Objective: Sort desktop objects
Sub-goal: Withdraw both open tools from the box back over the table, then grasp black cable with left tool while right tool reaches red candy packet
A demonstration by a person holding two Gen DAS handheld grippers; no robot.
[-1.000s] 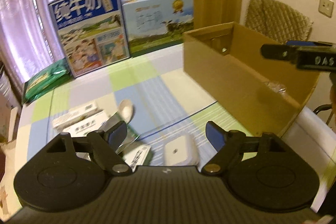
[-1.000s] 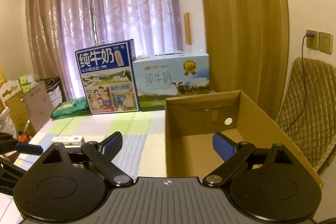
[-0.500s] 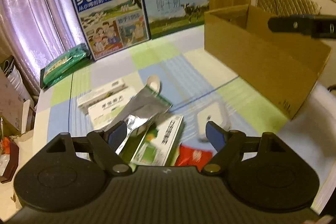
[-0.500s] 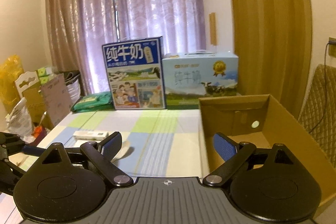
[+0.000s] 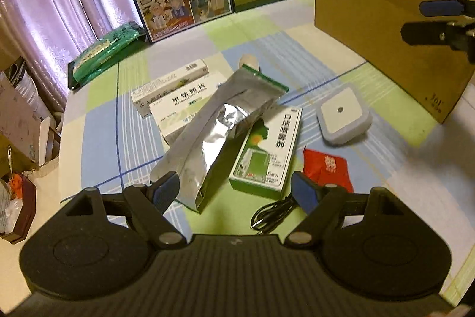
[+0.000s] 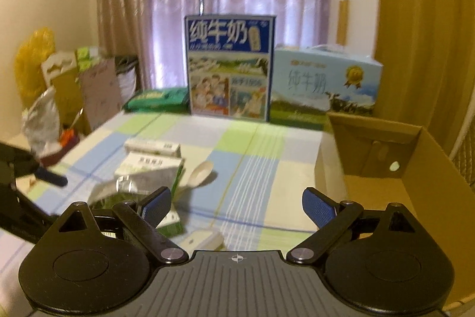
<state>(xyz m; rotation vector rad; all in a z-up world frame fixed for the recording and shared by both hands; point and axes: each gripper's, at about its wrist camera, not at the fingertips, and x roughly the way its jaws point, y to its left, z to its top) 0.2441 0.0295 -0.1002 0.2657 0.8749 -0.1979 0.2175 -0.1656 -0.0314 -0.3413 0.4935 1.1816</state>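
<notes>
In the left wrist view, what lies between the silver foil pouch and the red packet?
A green-and-white medicine box lies between the silver foil pouch and the red packet, its left edge tucked under the pouch.

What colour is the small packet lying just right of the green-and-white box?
Red, with pale printing on it: the small packet. It shows best in the left wrist view.

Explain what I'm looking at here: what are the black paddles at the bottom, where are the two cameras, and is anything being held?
The black shapes are hand-held claws; no robot arm. Each carries a fisheye camera looking forward along its fingers. The left view looks down over the left claw, open and empty above a silver foil pouch, green-and-white medicine box, red packet, white square device and black cable. The right view looks over the right claw, also open, beside the cardboard box. Nothing is held.
</notes>
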